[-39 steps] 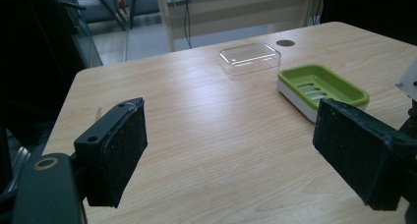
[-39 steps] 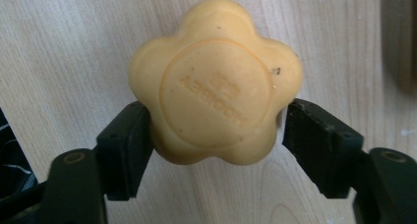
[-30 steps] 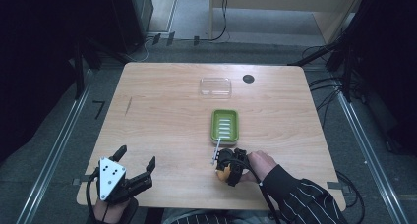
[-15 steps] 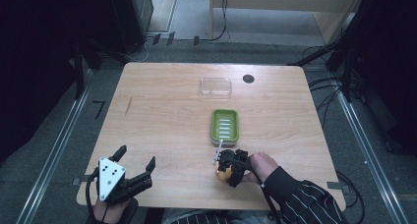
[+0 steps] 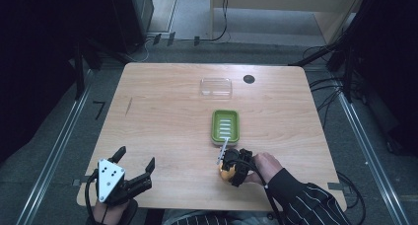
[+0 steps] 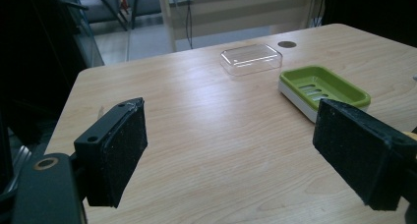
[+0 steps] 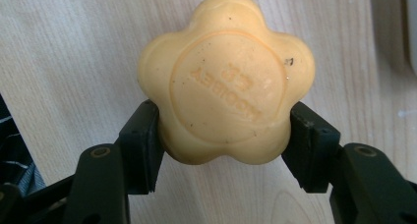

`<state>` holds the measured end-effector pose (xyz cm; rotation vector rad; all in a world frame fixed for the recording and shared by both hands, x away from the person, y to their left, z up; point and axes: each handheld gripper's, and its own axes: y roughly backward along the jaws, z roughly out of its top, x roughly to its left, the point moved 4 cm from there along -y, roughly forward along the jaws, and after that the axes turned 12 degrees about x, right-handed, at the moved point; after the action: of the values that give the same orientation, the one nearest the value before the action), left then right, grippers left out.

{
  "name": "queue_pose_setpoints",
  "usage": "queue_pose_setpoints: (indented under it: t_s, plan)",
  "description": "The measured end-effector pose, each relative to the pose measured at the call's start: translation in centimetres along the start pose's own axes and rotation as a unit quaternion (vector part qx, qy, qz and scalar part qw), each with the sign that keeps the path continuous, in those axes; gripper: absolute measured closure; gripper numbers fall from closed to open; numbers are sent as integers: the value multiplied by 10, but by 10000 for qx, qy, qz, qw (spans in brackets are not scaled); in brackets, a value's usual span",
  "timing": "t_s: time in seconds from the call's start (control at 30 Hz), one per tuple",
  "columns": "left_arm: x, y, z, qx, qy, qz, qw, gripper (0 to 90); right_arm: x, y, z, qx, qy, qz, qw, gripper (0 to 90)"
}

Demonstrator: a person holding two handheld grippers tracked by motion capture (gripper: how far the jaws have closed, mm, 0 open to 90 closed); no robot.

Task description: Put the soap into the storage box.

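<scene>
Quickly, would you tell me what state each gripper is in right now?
Left gripper: open, holding nothing.
Right gripper: closed on the yellow flower-shaped soap.

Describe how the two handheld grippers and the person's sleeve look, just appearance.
Both grippers are black with two blocky jaws faced in dark, gritty pads. The left gripper carries a grey three-cornered plate dotted with small holes. A black cable trails from the right gripper. The sleeve behind it is dark with thin white stripes.

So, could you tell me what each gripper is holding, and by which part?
Right gripper clamps the flower-shaped yellow soap by its opposite lower sides; left gripper holds nothing.
</scene>
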<state>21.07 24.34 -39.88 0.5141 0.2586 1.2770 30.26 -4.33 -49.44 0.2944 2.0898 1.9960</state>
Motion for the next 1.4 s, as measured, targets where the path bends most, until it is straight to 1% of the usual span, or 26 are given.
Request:
queue_pose_setpoints:
  t_s: [0.1, 0.17, 0.27, 0.3, 0.37, 0.6, 0.63, 0.73, 0.83, 0.93, 0.97, 1.17, 1.27, 1.33, 1.4]
  plan:
    - [0, 0, 0, -4, -3, -13, 10000, 137, -2, 0, -3, -7, -55, 18, 10000, 401]
    - [0, 0, 0, 13, -24, 0, 10000, 137, -4, 1, -7, -12, -176, 19, 9998, 401]
    - [0, 0, 0, 17, -3, 10, 10000, 137, -6, 1, -8, -41, -199, -5, 9998, 401]
    - [0, 1, -1, 15, 2, 11, 10000, 137, -7, 2, -11, -22, -264, 3, 9996, 401]
    - [1, 1, -1, 15, 10, 10, 10000, 137, -9, 2, -12, -66, -309, -1, 9995, 401]
    - [0, 0, -1, 27, -2, 26, 10000, 137, -12, 3, -18, -35, -457, 3, 9990, 401]
    - [1, 1, -1, 25, 1, 26, 10000, 137, -13, 4, -20, -82, -515, 26, 9986, 401]
    - [1, 1, -1, 22, 48, 21, 10000, 137, -15, 5, -23, -77, -554, -3, 9984, 401]
    - [1, 1, -1, 22, 11, 16, 10000, 136, -19, 6, -27, -81, -689, -23, 9976, 401]
    - [2, 1, -1, 18, 43, 17, 10000, 137, -21, 6, -30, -92, -742, -20, 9972, 401]
    - [2, 1, -1, 20, 54, 16, 10000, 137, -23, 7, -31, -100, -819, -32, 9966, 401]
    - [1, 1, -1, 14, 47, 14, 10000, 137, -28, 8, -36, -120, -896, -40, 9959, 401]
    - [2, 2, -1, 18, 33, 31, 10000, 137, -29, 8, -38, -99, -988, -33, 9950, 401]
    - [2, 2, -1, 20, 32, 35, 10000, 137, -31, 9, -39, -89, -994, -58, 9950, 401]
    - [2, 2, -2, 28, 22, 35, 10000, 137, -34, 10, -42, -90, -1062, -66, 9943, 401]
